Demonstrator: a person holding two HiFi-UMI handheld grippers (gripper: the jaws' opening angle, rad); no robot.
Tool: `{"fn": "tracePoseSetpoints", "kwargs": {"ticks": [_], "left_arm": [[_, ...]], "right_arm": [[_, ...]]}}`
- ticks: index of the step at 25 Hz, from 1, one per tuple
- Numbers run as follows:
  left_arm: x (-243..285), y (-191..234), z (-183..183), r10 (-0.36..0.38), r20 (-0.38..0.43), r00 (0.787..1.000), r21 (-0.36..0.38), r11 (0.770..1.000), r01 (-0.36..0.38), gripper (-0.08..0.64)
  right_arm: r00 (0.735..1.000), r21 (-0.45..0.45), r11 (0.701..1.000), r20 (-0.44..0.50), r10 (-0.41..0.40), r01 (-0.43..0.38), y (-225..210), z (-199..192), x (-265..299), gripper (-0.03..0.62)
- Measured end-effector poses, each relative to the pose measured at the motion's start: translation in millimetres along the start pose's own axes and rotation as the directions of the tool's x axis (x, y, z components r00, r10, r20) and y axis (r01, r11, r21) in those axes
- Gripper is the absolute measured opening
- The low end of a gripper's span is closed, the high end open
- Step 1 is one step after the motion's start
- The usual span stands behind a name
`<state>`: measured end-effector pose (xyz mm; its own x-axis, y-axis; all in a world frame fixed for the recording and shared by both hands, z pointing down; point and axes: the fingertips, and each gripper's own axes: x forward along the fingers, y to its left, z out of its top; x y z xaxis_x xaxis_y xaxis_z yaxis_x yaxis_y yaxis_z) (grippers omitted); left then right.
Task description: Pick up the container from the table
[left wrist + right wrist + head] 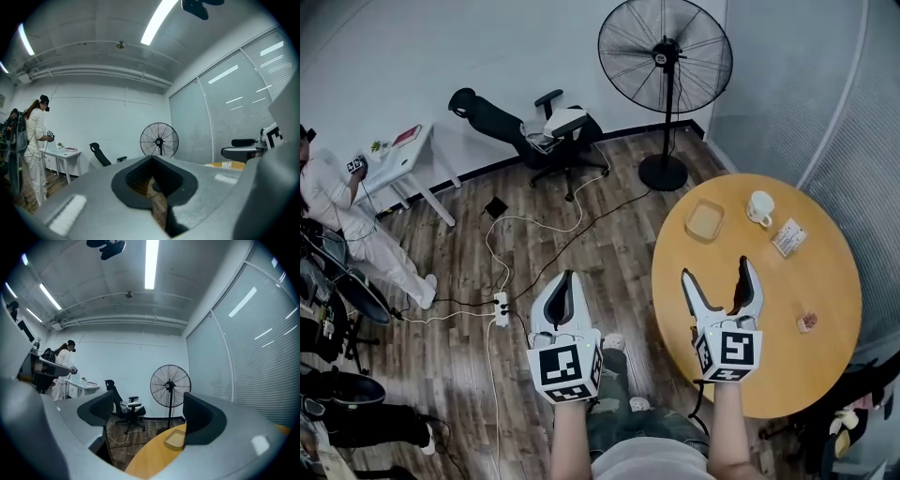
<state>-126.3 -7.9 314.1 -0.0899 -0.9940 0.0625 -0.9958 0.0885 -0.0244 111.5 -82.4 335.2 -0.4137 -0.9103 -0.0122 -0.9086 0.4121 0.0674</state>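
On round bench (773, 309), 11 o'clock side, container (705, 220) sits, well apart from right tongs (716, 270), which are spread and empty. Left tongs (569, 277) clenched on nothing. Container shallow, likely light, stiff, maybe slick: pinch one rim wall.

We see an office: swivel chair (553, 131) and white desk (405, 157) upper left, standing fan (666, 66), window blinds (253, 362), strip lights (151, 263).

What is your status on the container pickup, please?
Left gripper shut, empty. Right gripper open, empty, above the table. Container untouched, beyond the right gripper. Nothing between them.
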Motion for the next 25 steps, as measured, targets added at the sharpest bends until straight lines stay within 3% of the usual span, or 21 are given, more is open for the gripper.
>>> {"fn": "tracePoseSetpoints", "kwargs": {"ticks": [13,25], "left_arm": [[122,12,-5,-0.118,-0.001,0.993,0.009,0.993,0.118,0.001],[248,7,3,-0.287,-0.021,0.958,0.011,0.958,0.287,0.0]], "right_arm": [[0.996,-0.018,0.996,-0.032,-0.084,0.083,-12,-20,94,0.489],[0.968,-0.019,0.971,-0.078,-0.239,0.238,-41,-26,176,0.489]]}}
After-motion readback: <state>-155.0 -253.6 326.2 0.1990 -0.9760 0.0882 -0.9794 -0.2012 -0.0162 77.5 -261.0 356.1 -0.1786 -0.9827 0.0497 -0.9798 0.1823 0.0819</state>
